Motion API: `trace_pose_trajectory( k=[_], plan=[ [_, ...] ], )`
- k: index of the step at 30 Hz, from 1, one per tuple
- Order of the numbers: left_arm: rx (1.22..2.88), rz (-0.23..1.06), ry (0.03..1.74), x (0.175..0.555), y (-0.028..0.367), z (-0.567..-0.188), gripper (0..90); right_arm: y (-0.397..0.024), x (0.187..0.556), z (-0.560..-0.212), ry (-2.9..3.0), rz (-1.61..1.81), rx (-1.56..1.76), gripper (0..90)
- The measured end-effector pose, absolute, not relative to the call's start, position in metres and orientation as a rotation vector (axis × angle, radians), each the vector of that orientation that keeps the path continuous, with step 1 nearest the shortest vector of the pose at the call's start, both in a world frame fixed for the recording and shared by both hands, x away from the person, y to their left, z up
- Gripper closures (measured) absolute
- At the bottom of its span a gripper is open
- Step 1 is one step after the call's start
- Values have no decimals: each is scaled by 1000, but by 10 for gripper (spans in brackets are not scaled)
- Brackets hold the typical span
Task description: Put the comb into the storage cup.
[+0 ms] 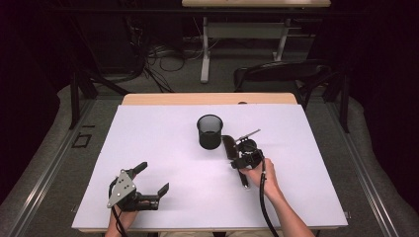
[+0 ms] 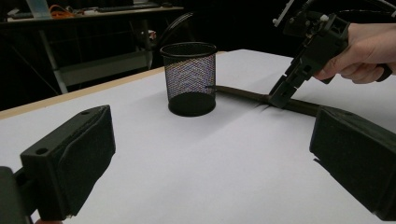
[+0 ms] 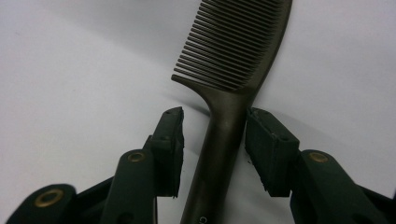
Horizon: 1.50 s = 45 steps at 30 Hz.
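Now right gripper (image 3: 212, 135) tilted down, fingers (image 3: 170, 140) straddling comb (image 3: 229, 70) handle.

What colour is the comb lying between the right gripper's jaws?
Dark brown, almost black; the comb shows best in the right gripper view.

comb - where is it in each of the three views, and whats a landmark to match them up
High view: the comb lies right of centre, just right of the mesh cup, under the right gripper.
Left gripper view: upper right, a dark strip running right from the cup's base to the right gripper.
Right gripper view: centre, handle between the jaws, one pad touching, teeth at top.
Shared landmark: the right gripper straddling the comb's handle.
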State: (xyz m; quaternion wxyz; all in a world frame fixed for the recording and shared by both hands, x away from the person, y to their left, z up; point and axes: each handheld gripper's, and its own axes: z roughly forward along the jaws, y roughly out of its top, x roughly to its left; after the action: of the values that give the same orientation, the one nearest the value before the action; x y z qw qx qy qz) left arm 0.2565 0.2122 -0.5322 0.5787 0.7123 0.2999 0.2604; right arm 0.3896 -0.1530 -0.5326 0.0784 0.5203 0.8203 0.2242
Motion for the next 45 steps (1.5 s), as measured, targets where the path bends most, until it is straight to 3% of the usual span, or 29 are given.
trace_pose_trajectory(
  k=[22,45],
  plan=[
    [1664,612,696,258,211,-532,3,-151,383,-538,2313,672,1654,697],
    [1662,613,695,258,212,-532,3,-173,381,-536,2216,880,1804,728]
  ],
)
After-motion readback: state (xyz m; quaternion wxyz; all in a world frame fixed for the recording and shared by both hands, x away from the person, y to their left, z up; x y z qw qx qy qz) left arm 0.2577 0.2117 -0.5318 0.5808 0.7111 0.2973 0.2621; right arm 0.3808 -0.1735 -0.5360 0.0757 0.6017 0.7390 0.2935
